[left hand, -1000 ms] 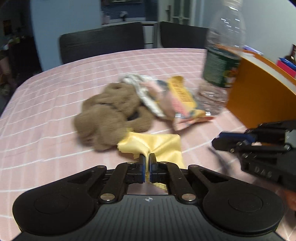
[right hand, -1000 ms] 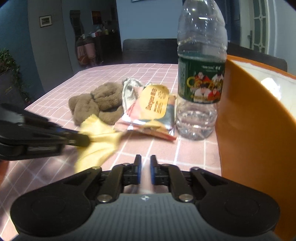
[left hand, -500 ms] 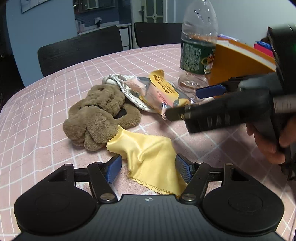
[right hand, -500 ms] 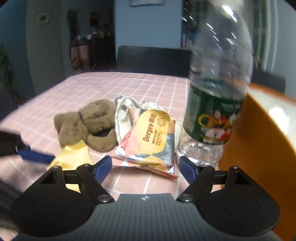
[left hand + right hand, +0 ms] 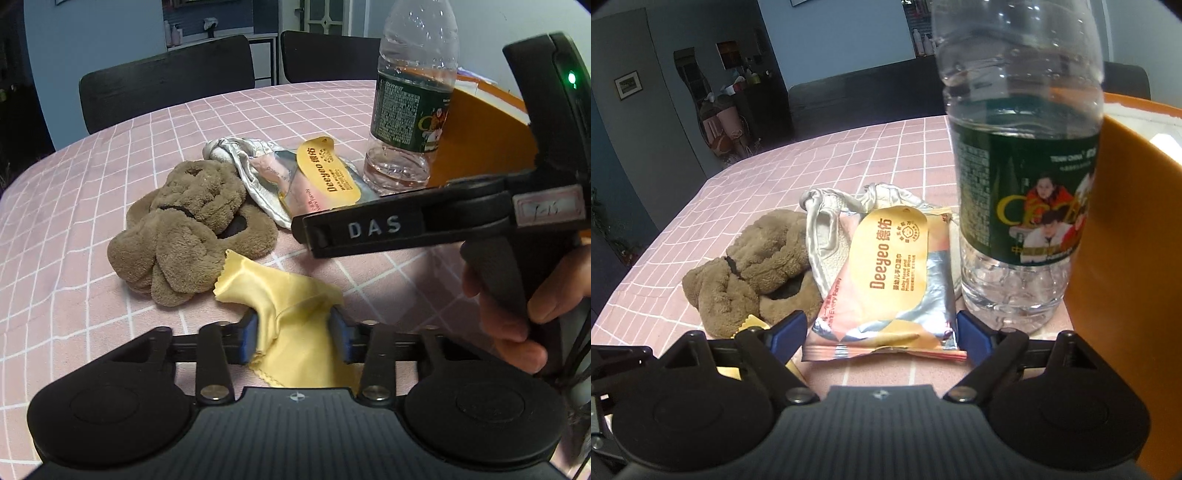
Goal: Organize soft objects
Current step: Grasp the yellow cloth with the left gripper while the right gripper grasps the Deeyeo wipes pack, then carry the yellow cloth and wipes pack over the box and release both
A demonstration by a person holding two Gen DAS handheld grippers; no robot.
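A yellow cloth (image 5: 291, 295) lies bunched on the pink checked table (image 5: 92, 206). My left gripper (image 5: 293, 338) is partly open with a fold of the cloth between its pads, which touch it loosely. A brown plush item (image 5: 184, 225) lies just beyond; it also shows in the right wrist view (image 5: 753, 266). A wet-wipes pack (image 5: 890, 280) rests on a silver-white pouch (image 5: 827, 229). My right gripper (image 5: 881, 334) is open, its fingers on either side of the pack's near end. The right gripper's side (image 5: 406, 225) crosses the left wrist view.
A clear water bottle (image 5: 1023, 177) stands right of the pack, against an orange bin (image 5: 1123, 236). Black chairs (image 5: 166, 77) stand behind the table. The person's hand (image 5: 517, 306) holds the right gripper's handle.
The left gripper let go of the yellow cloth, opened wide, then narrowed around a fold. The right gripper opened and moved forward to the wipes pack.
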